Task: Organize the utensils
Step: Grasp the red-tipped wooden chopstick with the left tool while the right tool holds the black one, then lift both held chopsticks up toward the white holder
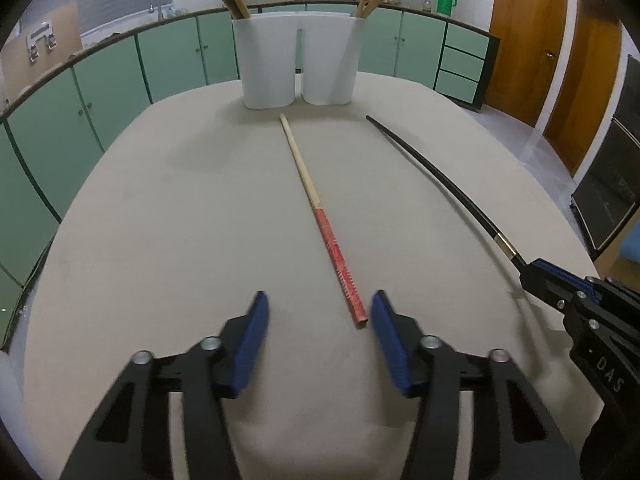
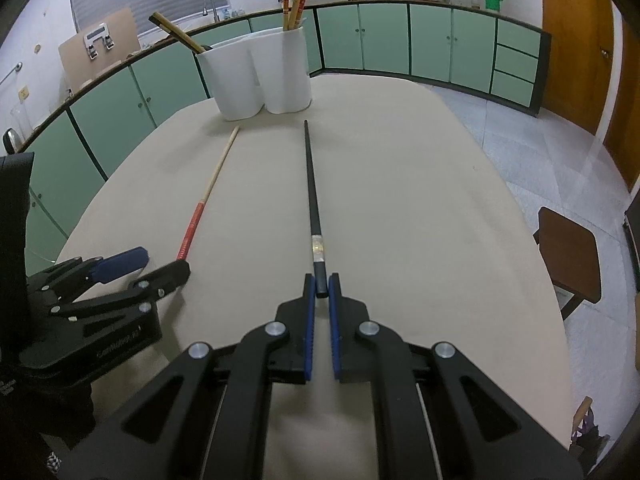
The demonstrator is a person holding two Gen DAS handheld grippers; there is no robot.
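Chopsticks lying lengthwise mid-table, tips toward holder at far edge. Black chopstick pinched at butt by right gripper, ready for lifting. Red chopstick untouched, butt between half-spread fingers of left gripper, lined up for grasp.

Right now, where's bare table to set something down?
Free: the wide left stretch beside the red-handled chopstick, and the right side past the black chopstick. Crowded: near edge with both grippers, and in front of the white holder.
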